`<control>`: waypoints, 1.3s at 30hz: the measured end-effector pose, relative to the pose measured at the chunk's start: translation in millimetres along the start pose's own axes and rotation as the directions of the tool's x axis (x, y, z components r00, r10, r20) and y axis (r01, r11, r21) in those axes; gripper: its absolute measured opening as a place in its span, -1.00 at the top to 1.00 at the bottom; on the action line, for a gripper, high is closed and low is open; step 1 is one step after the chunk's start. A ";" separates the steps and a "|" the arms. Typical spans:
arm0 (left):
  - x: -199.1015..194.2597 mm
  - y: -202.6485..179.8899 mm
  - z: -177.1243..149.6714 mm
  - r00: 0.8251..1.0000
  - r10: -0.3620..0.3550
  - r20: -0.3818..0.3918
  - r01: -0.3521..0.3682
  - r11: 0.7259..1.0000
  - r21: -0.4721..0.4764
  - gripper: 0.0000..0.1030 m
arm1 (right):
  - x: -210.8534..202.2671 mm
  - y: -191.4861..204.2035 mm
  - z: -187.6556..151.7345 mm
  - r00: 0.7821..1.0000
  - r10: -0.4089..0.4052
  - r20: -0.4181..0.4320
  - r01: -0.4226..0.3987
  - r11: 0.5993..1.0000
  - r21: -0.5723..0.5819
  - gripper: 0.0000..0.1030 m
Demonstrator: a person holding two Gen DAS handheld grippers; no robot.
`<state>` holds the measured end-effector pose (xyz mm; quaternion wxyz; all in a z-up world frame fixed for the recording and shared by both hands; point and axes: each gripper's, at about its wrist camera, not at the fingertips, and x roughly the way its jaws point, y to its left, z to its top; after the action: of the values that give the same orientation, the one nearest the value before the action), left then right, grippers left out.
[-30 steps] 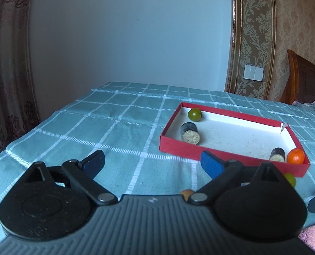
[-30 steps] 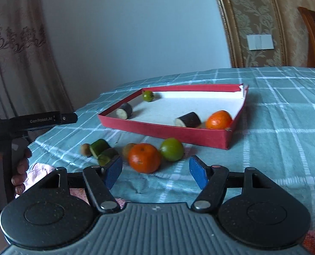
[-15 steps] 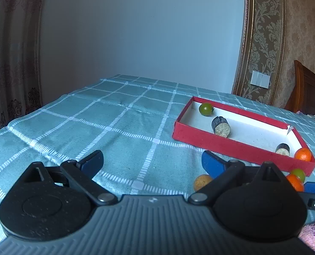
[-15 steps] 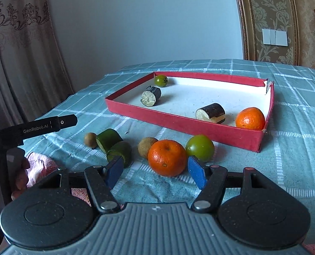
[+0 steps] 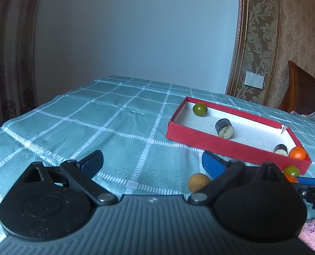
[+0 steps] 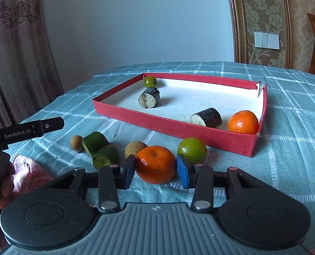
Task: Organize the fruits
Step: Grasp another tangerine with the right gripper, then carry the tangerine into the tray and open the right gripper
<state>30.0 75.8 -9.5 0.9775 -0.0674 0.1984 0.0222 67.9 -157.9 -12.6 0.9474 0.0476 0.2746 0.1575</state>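
Our right gripper (image 6: 155, 171), fingers parted, brackets a round orange tangerine (image 6: 155, 164) on the teal checked tablecloth (image 6: 289, 127) beside the shallow red cardboard tray (image 6: 170, 125), while our left gripper (image 5: 152, 162) hangs open.

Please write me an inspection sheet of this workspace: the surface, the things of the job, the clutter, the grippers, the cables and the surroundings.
Surface: teal checked tablecloth, wrinkled.
Job's things: shallow red cardboard tray holds a green tomato, two dark cut cylinders and an orange mandarin. Outside, in front of it: second mandarin, green round fruit, two green cut pieces, two small brown round fruits.
Clutter: pink cloth.
Grippers: right gripper open, fingers either side of the second mandarin; left gripper open, holding nothing.
Cables: nothing seen.
Surroundings: curtain, wall switch.
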 end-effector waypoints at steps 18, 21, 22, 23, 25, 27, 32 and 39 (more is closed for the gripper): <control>-0.2 0.2 -0.2 1.000 -0.001 -0.005 0.001 1.000 -0.001 -0.92 | 51.7 -5.2 72.3 0.994 -0.087 0.065 0.092 0.992 -0.087 0.18; -0.2 0.8 -0.5 1.000 -0.003 -0.005 0.003 1.000 -0.002 -0.92 | 63.6 -8.8 70.4 0.993 -0.114 0.031 0.116 0.990 -0.075 0.18; -0.6 1.1 -0.8 1.000 -0.003 -0.003 0.003 1.000 -0.002 -0.92 | 64.3 -10.6 69.7 0.993 -0.117 0.024 0.118 0.991 -0.065 0.18; -1.0 1.4 -1.0 1.000 -0.003 -0.002 0.003 1.000 -0.003 -0.92 | 61.4 -12.8 68.0 0.993 -0.114 0.032 0.115 0.992 -0.045 0.18; -0.9 1.2 -0.7 1.000 -0.005 -0.002 0.005 1.000 -0.004 -0.92 | 44.9 -16.1 63.0 0.992 -0.105 0.074 0.106 0.994 -0.020 0.11; -0.1 0.8 -0.7 1.000 -0.005 -0.005 0.005 1.000 -0.001 -0.92 | 23.1 -20.1 58.5 0.988 -0.103 0.114 0.103 0.995 0.007 -0.20; 0.8 -0.8 -0.3 1.000 -0.006 -0.013 0.006 1.000 0.008 -0.92 | -29.4 -36.1 33.4 0.980 -0.089 0.181 0.075 0.994 0.081 -0.21; -1.5 -8.2 -0.3 1.000 -0.015 -0.018 0.017 0.997 0.079 -0.52 | -56.1 -57.0 -15.4 0.979 -0.069 0.191 0.031 0.980 0.199 -0.21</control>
<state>29.1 67.6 -8.2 0.9779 -0.0303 0.2069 0.0058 30.3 -230.0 -7.3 0.9644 0.1484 0.1946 0.1004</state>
